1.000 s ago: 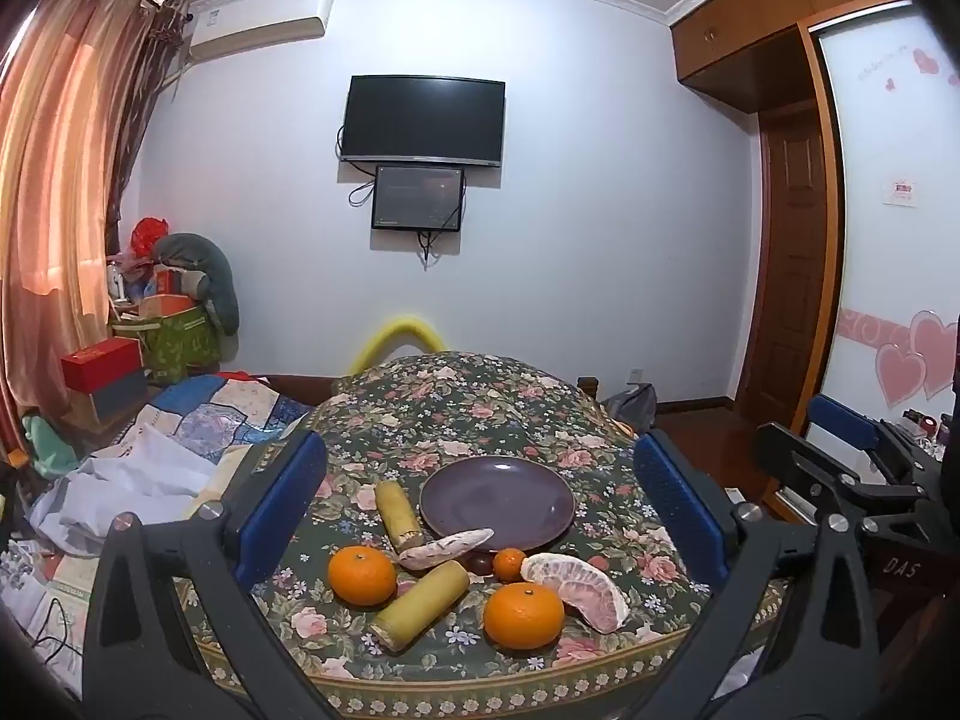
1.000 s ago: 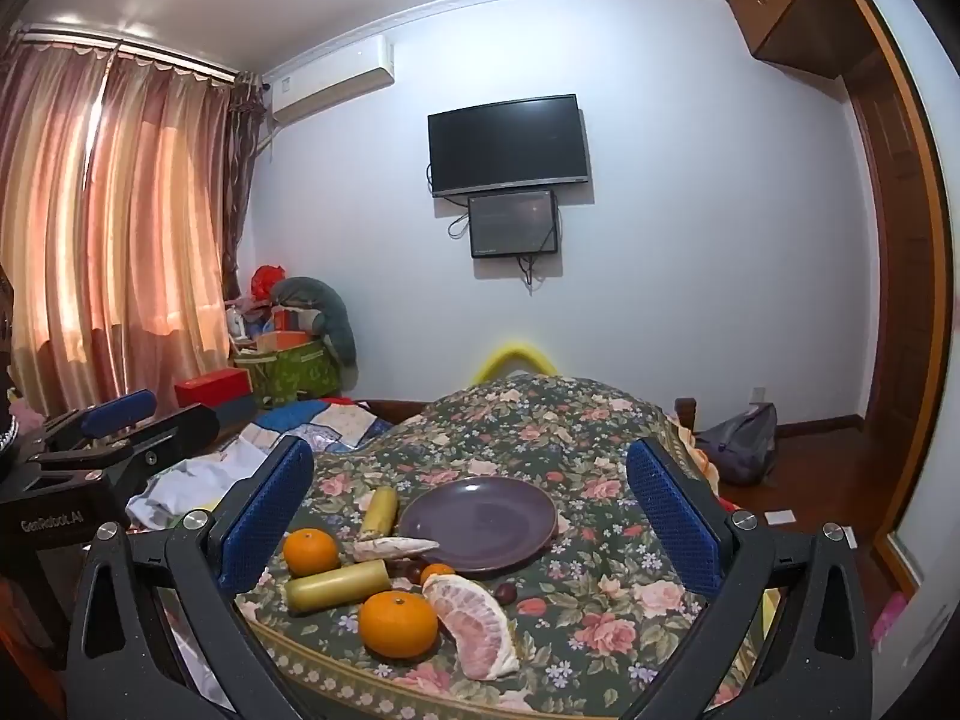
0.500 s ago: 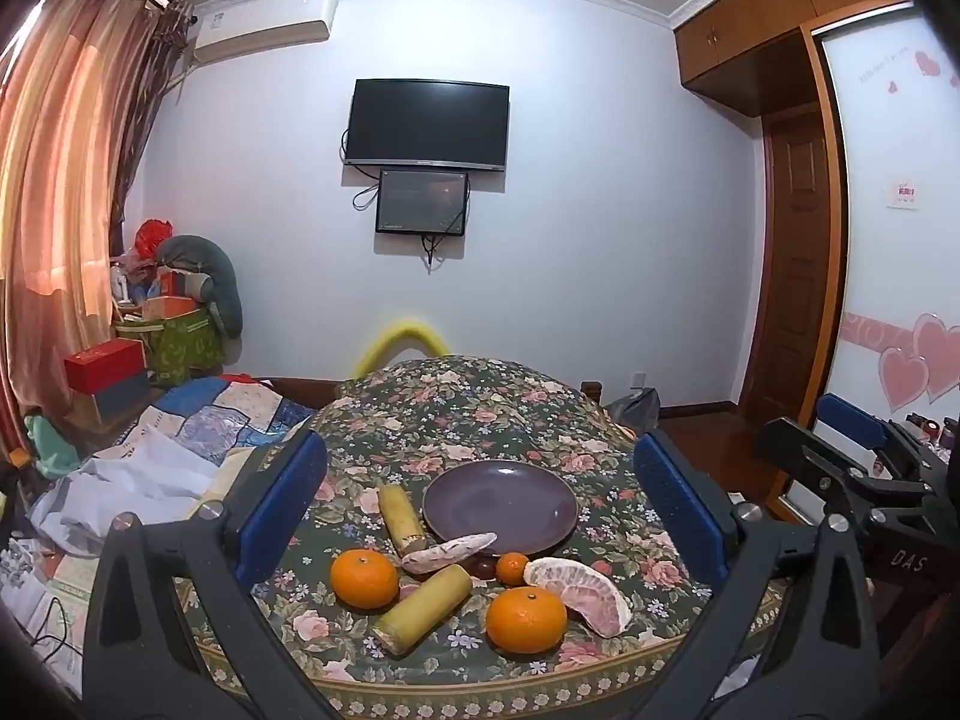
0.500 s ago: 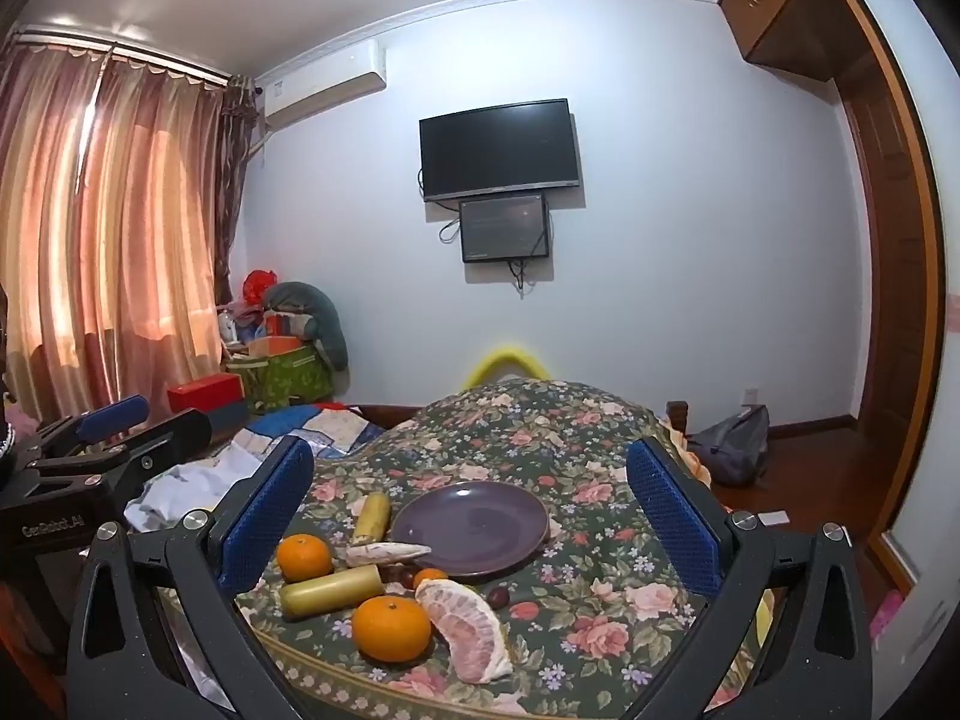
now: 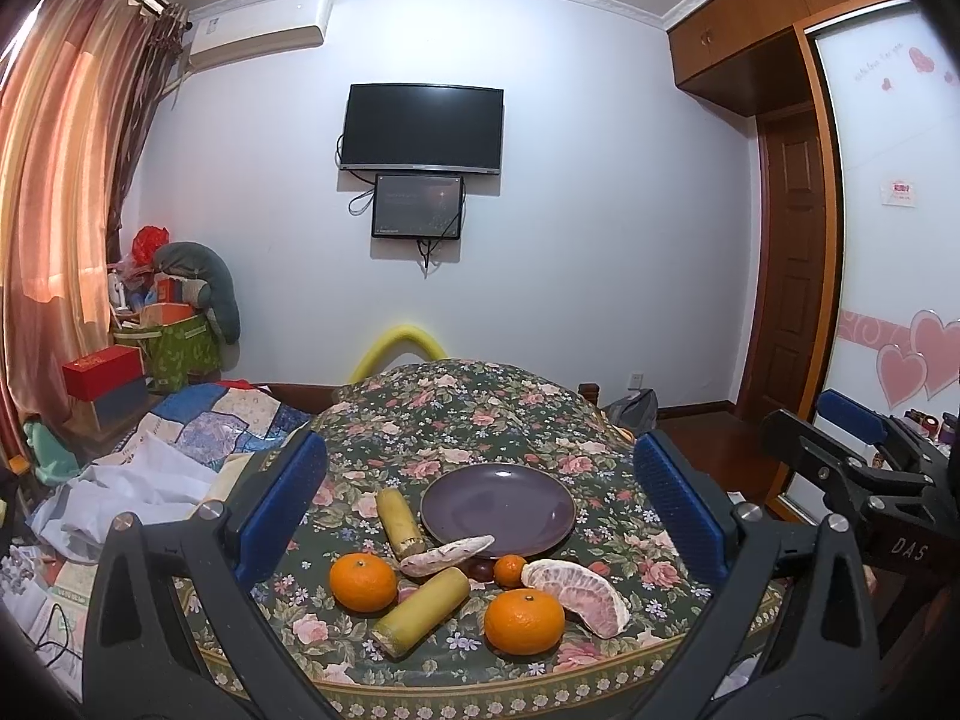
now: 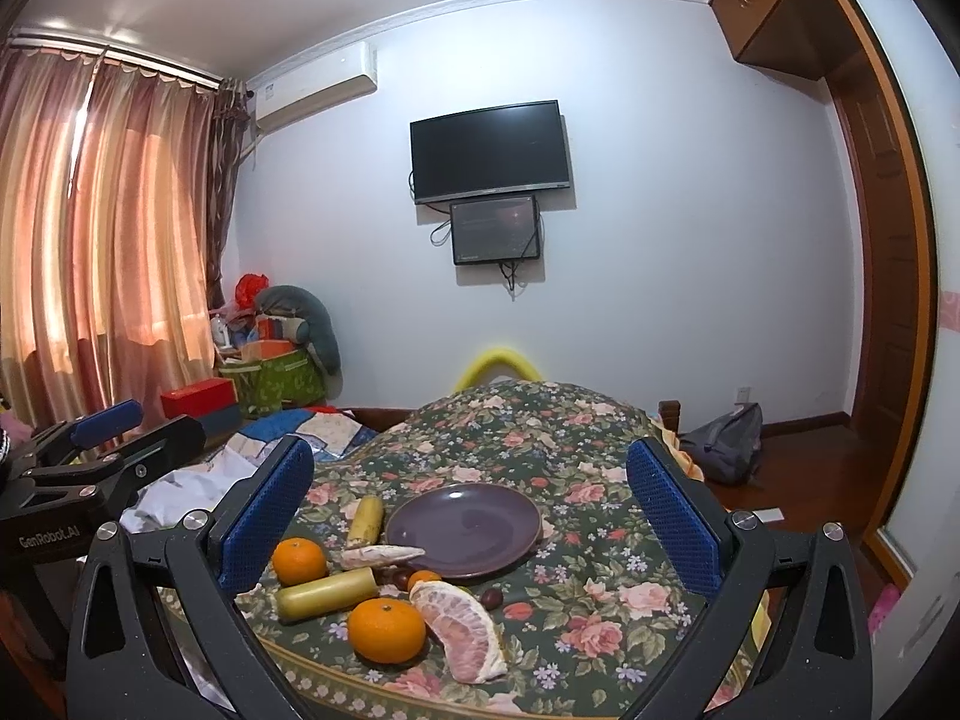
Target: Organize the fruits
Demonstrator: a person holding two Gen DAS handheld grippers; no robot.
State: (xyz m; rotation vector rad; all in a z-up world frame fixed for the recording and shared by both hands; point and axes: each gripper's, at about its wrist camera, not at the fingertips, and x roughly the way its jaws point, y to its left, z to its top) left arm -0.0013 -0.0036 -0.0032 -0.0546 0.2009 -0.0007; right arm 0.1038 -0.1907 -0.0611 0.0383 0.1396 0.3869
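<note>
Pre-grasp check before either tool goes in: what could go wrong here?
1. The nearest orange sits close to the table edge; a nudge could roll it off.
2. The pale slice overlaps the plate rim, so placing fruit may knock it.
3. The fruits are crowded: the small orange sits tight against the pomelo wedge.

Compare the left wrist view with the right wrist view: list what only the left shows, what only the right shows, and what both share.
Only the left wrist view shows the pink heart decals on the sliding door and the right gripper off to the side. Only the right wrist view shows the small dark fruit beside the pomelo wedge, and the left gripper. Both share the empty purple plate, three oranges including the front orange, two sugarcane pieces including the near one, and the wall TV.
</note>
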